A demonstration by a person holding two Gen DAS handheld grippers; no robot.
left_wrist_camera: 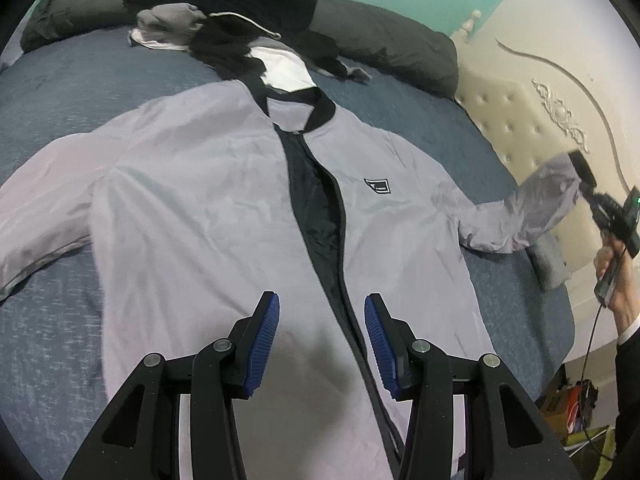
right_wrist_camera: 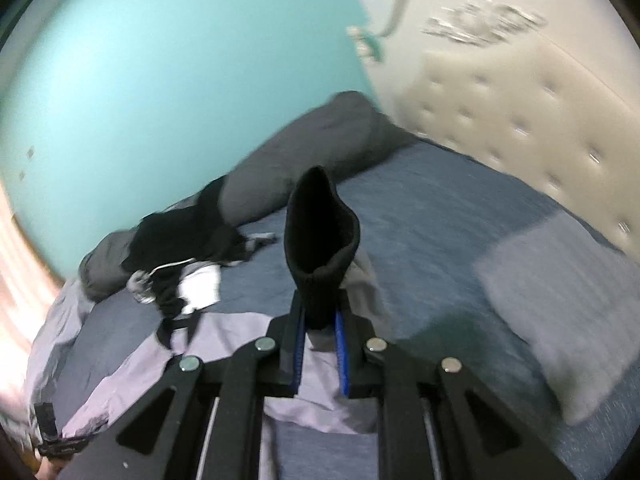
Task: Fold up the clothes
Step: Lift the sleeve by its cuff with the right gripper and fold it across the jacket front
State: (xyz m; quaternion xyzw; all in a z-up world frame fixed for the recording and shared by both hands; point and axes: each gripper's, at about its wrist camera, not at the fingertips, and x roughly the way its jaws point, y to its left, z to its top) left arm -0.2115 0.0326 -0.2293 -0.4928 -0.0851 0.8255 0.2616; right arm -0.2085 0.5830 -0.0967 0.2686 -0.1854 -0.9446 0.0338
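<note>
Right claw (right_wrist_camera: 319,354) is clamped on the black ribbed cuff (right_wrist_camera: 320,240) of the jacket's sleeve; I see the cuff standing up between the blue pads (right_wrist_camera: 340,356), with grey sleeve fabric trailing below. From the left wrist view, that sleeve (left_wrist_camera: 532,208) is raised off the bed (left_wrist_camera: 60,92) at the right, toward the cream tufted headboard (left_wrist_camera: 520,120). Left claw (left_wrist_camera: 322,344) hangs over the jacket's lower front with its jaws partly apart and nothing between them. I note the light grey jacket (left_wrist_camera: 192,200) lying face up, spread flat on the blue bedspread, zip open, dark lining showing. Beyond its collar sits a pile of dark and white clothes (left_wrist_camera: 224,36), against a grey pillow (left_wrist_camera: 380,36).
</note>
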